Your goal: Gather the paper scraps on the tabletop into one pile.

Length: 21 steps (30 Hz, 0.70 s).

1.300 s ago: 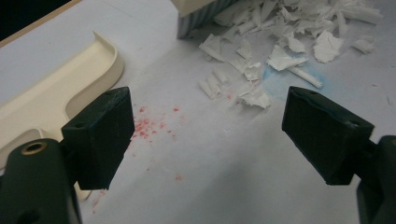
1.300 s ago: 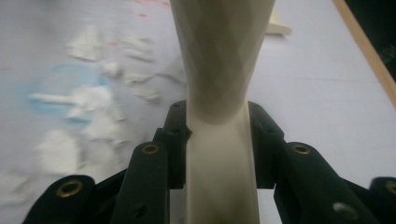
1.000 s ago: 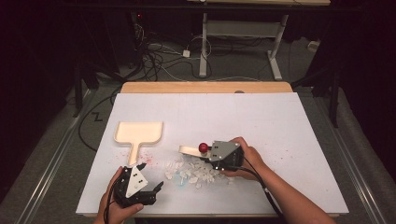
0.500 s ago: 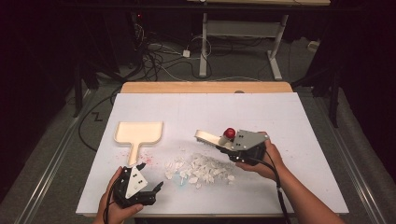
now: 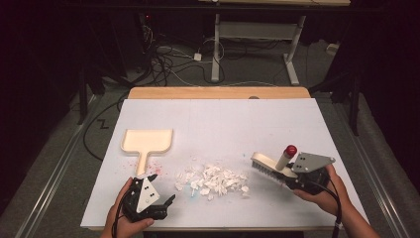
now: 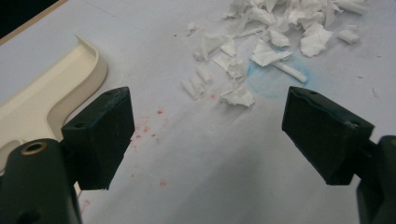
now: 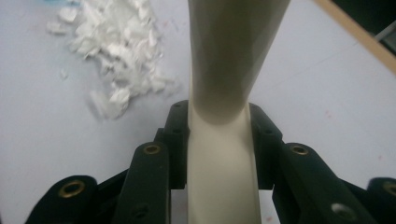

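Black 2-jaw tool (image 5: 148,201), brass screws

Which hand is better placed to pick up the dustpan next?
Left: the left gripper is open and empty beside the dustpan handle. The right gripper is shut on the brush, beyond the paper scraps.

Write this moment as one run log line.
right claw: shut on brush | left claw: open | paper scraps: piled | dustpan: untouched
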Each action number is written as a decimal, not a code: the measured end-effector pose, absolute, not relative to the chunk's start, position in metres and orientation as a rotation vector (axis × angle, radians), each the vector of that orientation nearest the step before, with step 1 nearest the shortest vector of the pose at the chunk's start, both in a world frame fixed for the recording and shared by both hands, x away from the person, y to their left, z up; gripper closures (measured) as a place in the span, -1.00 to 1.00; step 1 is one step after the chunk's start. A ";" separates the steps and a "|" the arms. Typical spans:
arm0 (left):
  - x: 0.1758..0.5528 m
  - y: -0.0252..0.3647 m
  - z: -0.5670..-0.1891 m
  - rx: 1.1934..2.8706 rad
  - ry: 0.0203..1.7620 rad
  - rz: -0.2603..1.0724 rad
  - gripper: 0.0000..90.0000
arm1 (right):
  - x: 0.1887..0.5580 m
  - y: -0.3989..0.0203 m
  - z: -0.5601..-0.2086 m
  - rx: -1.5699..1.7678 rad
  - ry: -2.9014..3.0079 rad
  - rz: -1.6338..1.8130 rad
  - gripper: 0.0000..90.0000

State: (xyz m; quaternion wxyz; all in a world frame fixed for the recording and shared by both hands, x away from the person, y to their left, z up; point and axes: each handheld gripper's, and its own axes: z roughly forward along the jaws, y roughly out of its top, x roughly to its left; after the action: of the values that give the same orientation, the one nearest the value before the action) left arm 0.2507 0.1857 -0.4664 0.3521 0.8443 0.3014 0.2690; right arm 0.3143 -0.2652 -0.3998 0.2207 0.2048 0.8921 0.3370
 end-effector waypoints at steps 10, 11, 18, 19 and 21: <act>0.251 0.184 -0.467 2.195 0.764 0.690 -0.64 | 0.303 -0.221 -0.414 0.444 2.571 0.901 0.51; 0.252 0.184 -0.467 2.195 0.767 0.688 -0.64 | 0.303 -0.221 -0.414 0.444 2.571 0.901 0.51; 0.251 0.186 -0.467 2.197 0.764 0.688 -0.64 | 0.301 -0.192 -0.409 0.400 2.532 0.958 0.51; 0.251 0.186 -0.467 2.195 0.767 0.687 -0.64 | 0.301 -0.193 -0.408 0.403 2.520 0.957 0.51; 0.252 0.187 -0.468 2.196 0.768 0.688 -0.64 | 0.300 -0.199 -0.406 0.428 2.505 0.987 0.51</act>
State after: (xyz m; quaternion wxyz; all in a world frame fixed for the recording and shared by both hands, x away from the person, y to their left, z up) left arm 0.2517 0.1868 -0.4677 0.3503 0.8479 0.2965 0.2655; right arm 0.3003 -0.1990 -0.4056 0.2064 0.1535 0.8991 0.3542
